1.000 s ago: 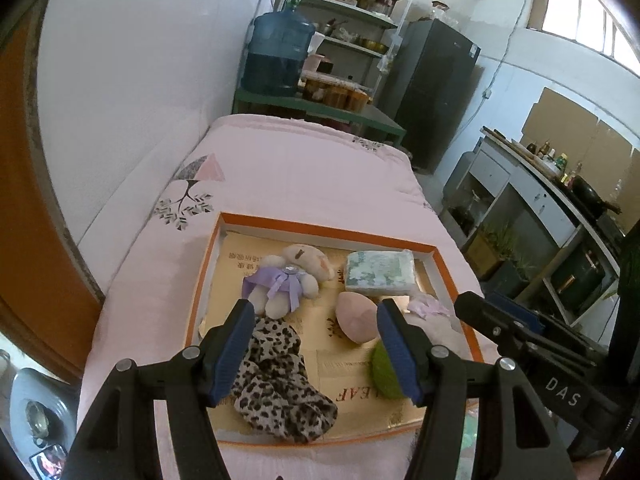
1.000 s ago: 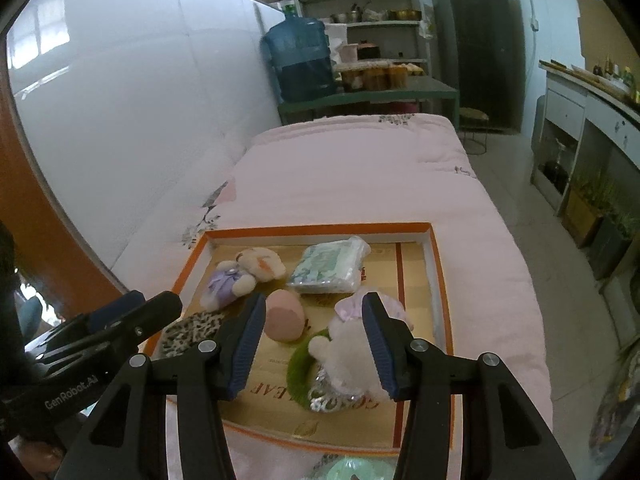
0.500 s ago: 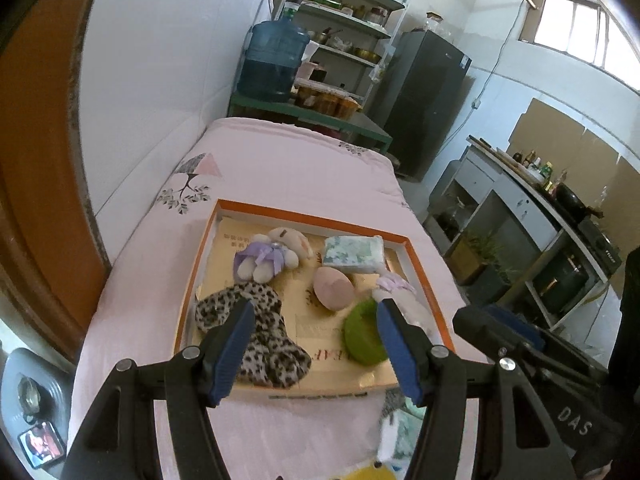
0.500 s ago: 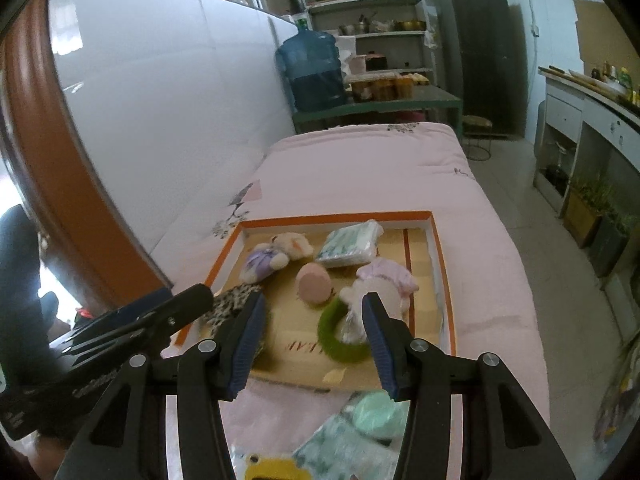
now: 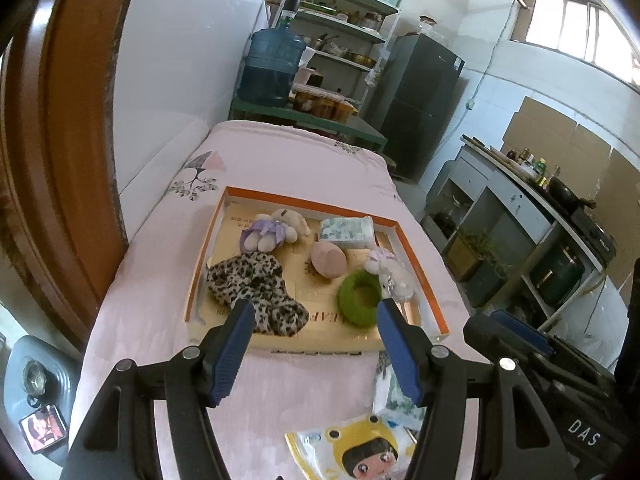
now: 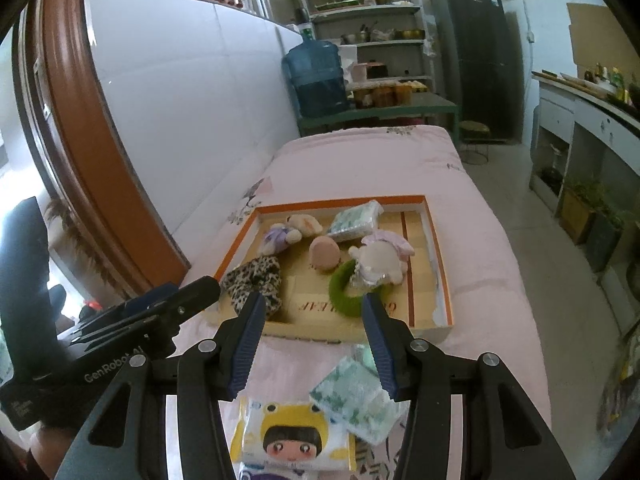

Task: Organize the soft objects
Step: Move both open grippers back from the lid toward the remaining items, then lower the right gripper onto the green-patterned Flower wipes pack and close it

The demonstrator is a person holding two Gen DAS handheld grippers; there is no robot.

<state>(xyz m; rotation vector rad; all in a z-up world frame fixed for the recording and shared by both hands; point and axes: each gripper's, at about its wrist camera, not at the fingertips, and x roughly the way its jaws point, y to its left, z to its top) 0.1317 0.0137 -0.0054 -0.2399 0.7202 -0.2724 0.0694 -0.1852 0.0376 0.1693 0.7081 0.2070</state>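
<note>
Both the left gripper (image 5: pixel 312 322) and right gripper (image 6: pixel 312 314) stand with fingers apart and empty; most soft objects lie in the orange-rimmed tray (image 6: pixel 440 276) on the bed, while tissue packs (image 6: pixel 356 400) lie loose before it. Risk: those slick packs could slip from the fingers or off the bed edge. Legible: "GenRobot AI" and "DAS" on the grippers; tray lettering only partly readable.
</note>
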